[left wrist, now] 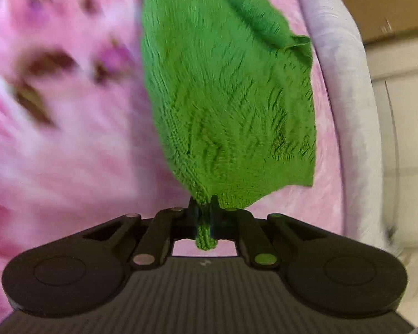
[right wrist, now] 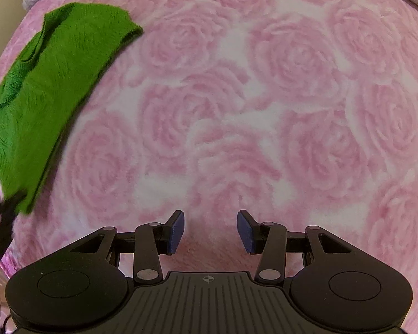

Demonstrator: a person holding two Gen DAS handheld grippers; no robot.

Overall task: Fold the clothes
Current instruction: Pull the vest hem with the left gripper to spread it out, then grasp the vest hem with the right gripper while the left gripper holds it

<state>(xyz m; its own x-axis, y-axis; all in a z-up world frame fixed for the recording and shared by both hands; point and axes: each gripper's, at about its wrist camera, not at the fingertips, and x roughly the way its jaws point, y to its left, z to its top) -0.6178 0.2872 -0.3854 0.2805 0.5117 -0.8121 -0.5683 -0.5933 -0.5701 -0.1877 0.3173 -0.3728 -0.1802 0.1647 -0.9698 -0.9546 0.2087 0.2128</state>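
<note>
Left tool (left wrist: 204, 208) pinches green knit top (left wrist: 225, 97); right tool (right wrist: 210, 229) spread, empty.

A green garment (left wrist: 228, 97) of fuzzy, ribbed knit cloth, with a thick stitched hem. Under it, a pink blanket (right wrist: 237, 111) of soft, plush fleece with a matt rose pattern. A pale lilac sheet (left wrist: 345, 83) of smooth woven cloth along the edge. Both the left gripper (left wrist: 204, 211) and the right gripper (right wrist: 210, 229) are matt black plastic with small dull metal pins; the right one's pads (right wrist: 178, 231) are blue and rough
</note>
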